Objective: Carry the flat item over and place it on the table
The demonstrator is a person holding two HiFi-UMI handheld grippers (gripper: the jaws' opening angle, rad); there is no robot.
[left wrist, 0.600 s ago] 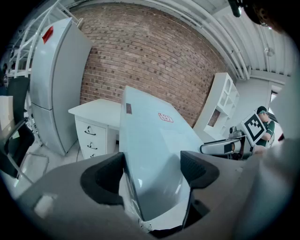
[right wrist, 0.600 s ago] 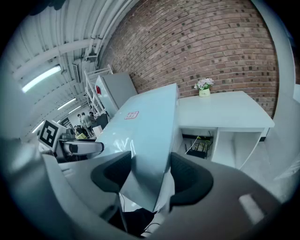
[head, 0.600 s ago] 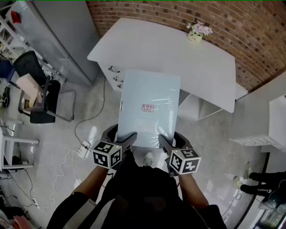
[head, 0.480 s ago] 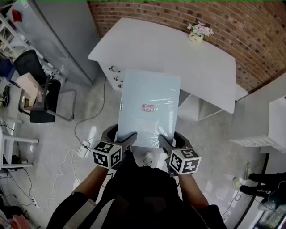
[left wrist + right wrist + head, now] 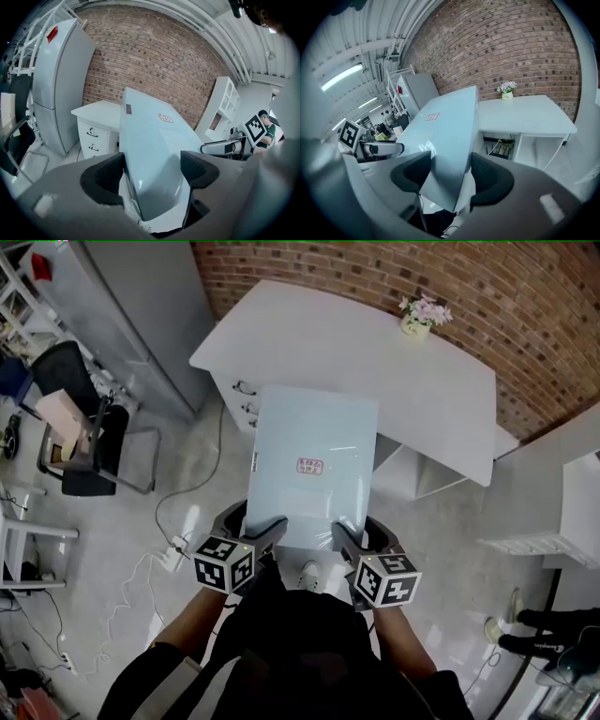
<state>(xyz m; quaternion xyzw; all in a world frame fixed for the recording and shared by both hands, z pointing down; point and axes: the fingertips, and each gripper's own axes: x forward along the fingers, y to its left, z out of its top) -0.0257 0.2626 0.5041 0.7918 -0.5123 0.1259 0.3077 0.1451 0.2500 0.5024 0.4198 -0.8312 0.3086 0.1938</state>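
We log one small red-printed label (image 5: 309,466) at the centre of the flat item (image 5: 314,418); its characters are too small for us to read. The pale blue flat item is held in the air above the floor, long axis running 6 to 12 o'clock, far end toward the white worktop (image 5: 394,362). The left tool (image 5: 251,524) clamps its 7 o'clock corner and the right tool (image 5: 361,529) its 5 o'clock corner, both with jaws wide around it.
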